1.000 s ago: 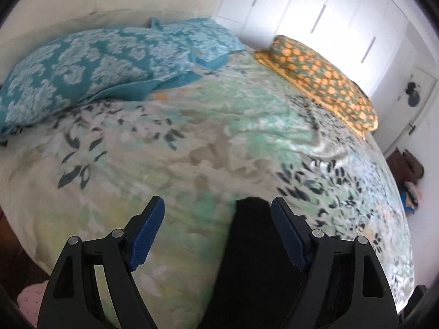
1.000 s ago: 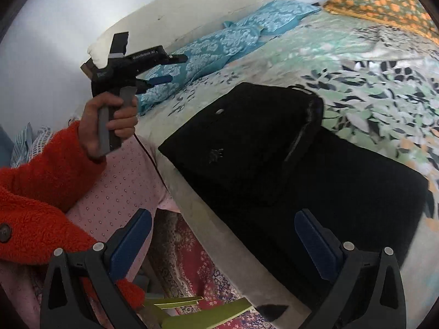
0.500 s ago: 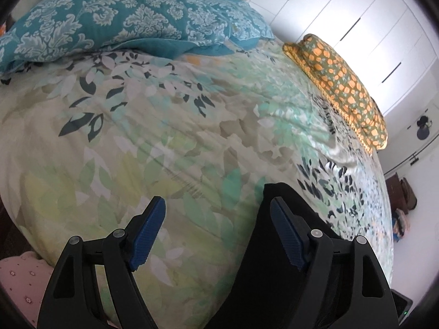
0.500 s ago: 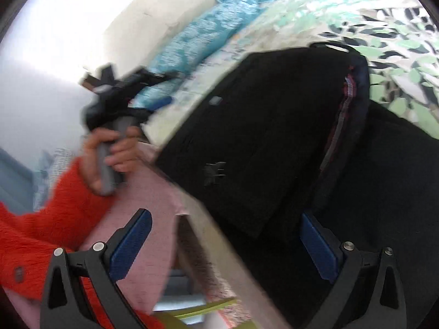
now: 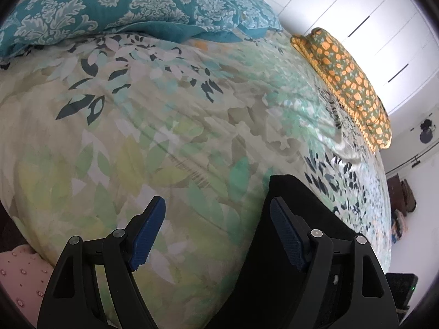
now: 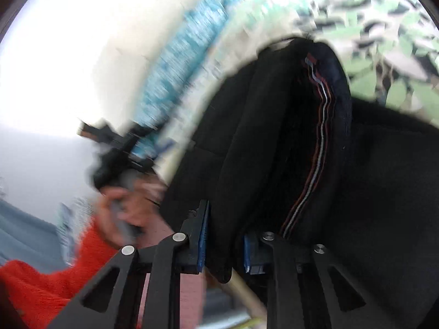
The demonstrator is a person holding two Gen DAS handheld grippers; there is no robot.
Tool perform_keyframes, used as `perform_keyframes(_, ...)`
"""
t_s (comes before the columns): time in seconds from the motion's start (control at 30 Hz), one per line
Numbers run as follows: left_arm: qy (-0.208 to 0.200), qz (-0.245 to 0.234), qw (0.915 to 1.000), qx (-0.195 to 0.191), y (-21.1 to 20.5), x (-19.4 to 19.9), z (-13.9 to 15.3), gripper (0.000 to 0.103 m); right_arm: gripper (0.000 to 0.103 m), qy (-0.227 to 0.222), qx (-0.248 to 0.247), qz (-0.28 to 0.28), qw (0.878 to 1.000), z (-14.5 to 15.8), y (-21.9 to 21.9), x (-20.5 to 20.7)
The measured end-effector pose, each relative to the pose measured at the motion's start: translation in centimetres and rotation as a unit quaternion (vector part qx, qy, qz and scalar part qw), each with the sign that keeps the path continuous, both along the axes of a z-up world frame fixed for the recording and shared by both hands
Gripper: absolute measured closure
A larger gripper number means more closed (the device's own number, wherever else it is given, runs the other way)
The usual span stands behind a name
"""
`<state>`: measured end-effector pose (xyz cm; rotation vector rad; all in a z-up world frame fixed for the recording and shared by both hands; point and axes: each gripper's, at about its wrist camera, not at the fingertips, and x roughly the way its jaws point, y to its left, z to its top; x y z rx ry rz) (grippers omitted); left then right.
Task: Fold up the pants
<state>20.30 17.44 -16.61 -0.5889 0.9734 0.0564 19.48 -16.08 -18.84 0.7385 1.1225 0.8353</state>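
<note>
Fold step: right gripper (image 6: 223,235) clenched on 1 pants (image 6: 274,137) edge—next, carry it over; left gripper (image 5: 216,219) released, pants beside its right finger.

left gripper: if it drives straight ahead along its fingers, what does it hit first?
Probably the floral bedspread. The left gripper is open, holding nothing, aimed at bare cover just left of the black pants. The teal pillow lies further along that line. Depth is uncertain in the fisheye.
</note>
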Motion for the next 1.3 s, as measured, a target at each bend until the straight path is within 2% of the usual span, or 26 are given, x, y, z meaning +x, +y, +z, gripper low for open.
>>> perform_keyframes(0.1,-0.001,-0.001,1.0,-0.006,0.0,0.1,0.0,0.023,0.085,-0.034,0.005,-0.005,0.999,3.8,-2.1,-1.1)
perform_keyframes(0.2,-0.002,-0.014,0.9999,0.002,-0.7,0.2,0.1,0.023,0.085,-0.054,0.001,-0.01,0.998,6.3,-4.7,-2.6)
perform_keyframes(0.33,-0.007,-0.037,0.9991,0.021,-1.9,0.2,0.5,0.023,0.085,-0.057,-0.007,-0.037,0.998,7.4,-8.8,-5.2)
perform_keyframes(0.47,-0.014,-0.064,0.9968,0.046,-3.5,0.2,1.0,0.023,0.085,-0.036,-0.034,-0.067,0.997,5.7,-12.5,-7.6)
perform_keyframes(0.73,-0.03,-0.14,0.9847,0.099,-7.7,-0.7,2.1,0.023,0.085,0.016,-0.087,-0.106,0.99,-1.0,-15.8,-9.2)
perform_keyframes(0.87,-0.046,-0.193,0.9731,0.117,-10.7,-2.1,3.2,0.023,0.085,0.043,-0.097,-0.113,0.988,-4.1,-16.3,-9.1)
perform_keyframes(1.03,-0.055,-0.256,0.9574,0.122,-14.8,-3.9,4.2,0.023,0.085,0.032,-0.116,-0.108,0.987,-3.3,-15.8,-8.4)
perform_keyframes(1.1,-0.056,-0.286,0.9471,0.133,-16.7,-5.0,4.2,0.022,0.085,0.028,-0.12,-0.117,0.985,-2.8,-15.9,-8.5)
perform_keyframes(1.23,-0.055,-0.344,0.9197,0.181,-20.0,-6.6,3.5,0.022,0.085,-0.011,-0.133,-0.123,0.983,-0.9,-15.8,-8.8)
perform_keyframes(1.3,-0.053,-0.362,0.9094,0.198,-21.1,-7.0,3.0,0.022,0.085,0.009,-0.147,-0.127,0.981,-2.3,-16.5,-8.6)
